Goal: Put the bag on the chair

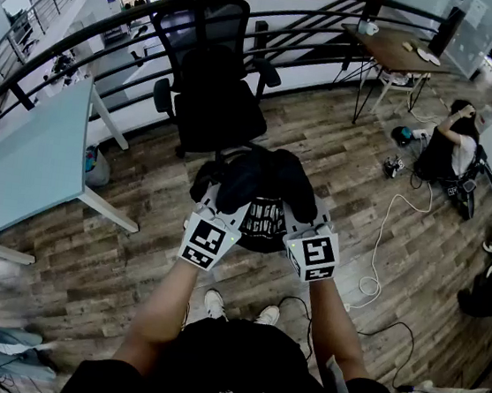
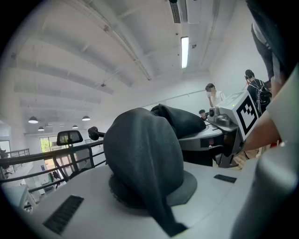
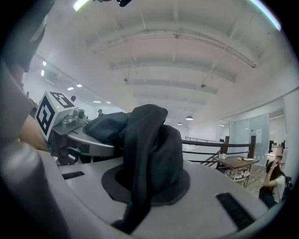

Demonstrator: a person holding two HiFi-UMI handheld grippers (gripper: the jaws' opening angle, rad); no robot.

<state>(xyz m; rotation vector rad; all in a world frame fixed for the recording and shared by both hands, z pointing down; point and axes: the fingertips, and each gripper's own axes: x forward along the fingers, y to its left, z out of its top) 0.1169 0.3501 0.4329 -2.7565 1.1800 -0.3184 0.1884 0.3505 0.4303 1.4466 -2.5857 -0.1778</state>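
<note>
Wood floor (image 1: 115, 246), curved railing (image 1: 116, 20) behind. Left hand-held gripper (image 1: 226, 199) pinched tight on a fold of the black bag (image 1: 265, 222) — right hand-held gripper (image 1: 305, 209) likewise. Bag hangs between them, off the floor, just in front of the black chair (image 1: 206, 97).

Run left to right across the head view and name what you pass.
Pale table → left gripper → black bag, hanging from both grippers → right gripper → white cable on the floor → seated person.
</note>
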